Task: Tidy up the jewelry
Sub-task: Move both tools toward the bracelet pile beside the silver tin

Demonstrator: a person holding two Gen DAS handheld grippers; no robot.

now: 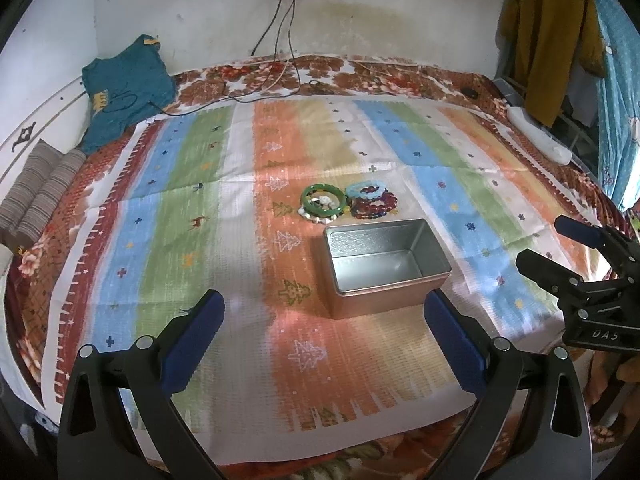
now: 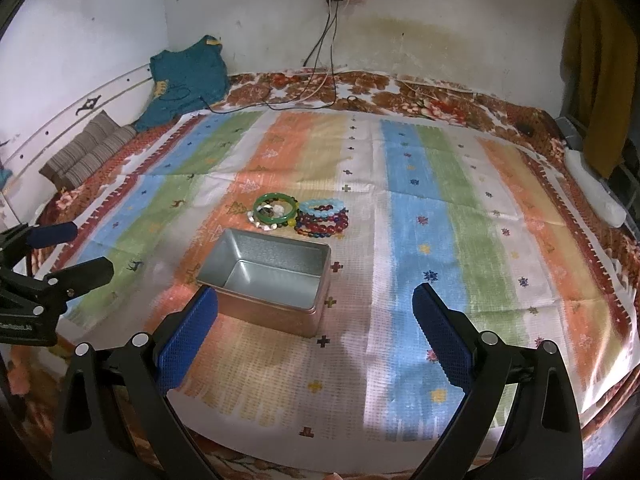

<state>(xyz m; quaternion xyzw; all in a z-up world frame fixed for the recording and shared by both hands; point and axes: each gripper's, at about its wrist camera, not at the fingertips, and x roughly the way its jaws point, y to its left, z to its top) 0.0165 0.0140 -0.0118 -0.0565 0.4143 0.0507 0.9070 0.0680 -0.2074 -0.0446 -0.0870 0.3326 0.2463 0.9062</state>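
Observation:
An open, empty metal tin (image 1: pixel 386 266) (image 2: pixel 266 276) stands on the striped cloth. Just behind it lies a pile of jewelry: a green bangle (image 1: pixel 323 201) (image 2: pixel 276 208) over a shell bracelet, a light blue bead bracelet (image 1: pixel 362 191) (image 2: pixel 322 206), and dark red bead bracelets (image 1: pixel 374 206) (image 2: pixel 322 224). My left gripper (image 1: pixel 324 328) is open and empty, in front of the tin. My right gripper (image 2: pixel 316 320) is open and empty, in front of the tin and slightly to its right. Each gripper shows in the other's view, the right one (image 1: pixel 560 248) and the left one (image 2: pixel 76 250).
The striped cloth (image 1: pixel 200 208) covers a floral bedspread (image 1: pixel 360 72). A teal garment (image 1: pixel 124 88) and striped cushions (image 1: pixel 36 196) lie at the back left. Charger cables (image 1: pixel 288 40) hang from a wall socket. A white object (image 1: pixel 540 132) and hanging clothes (image 1: pixel 552 40) are at the right.

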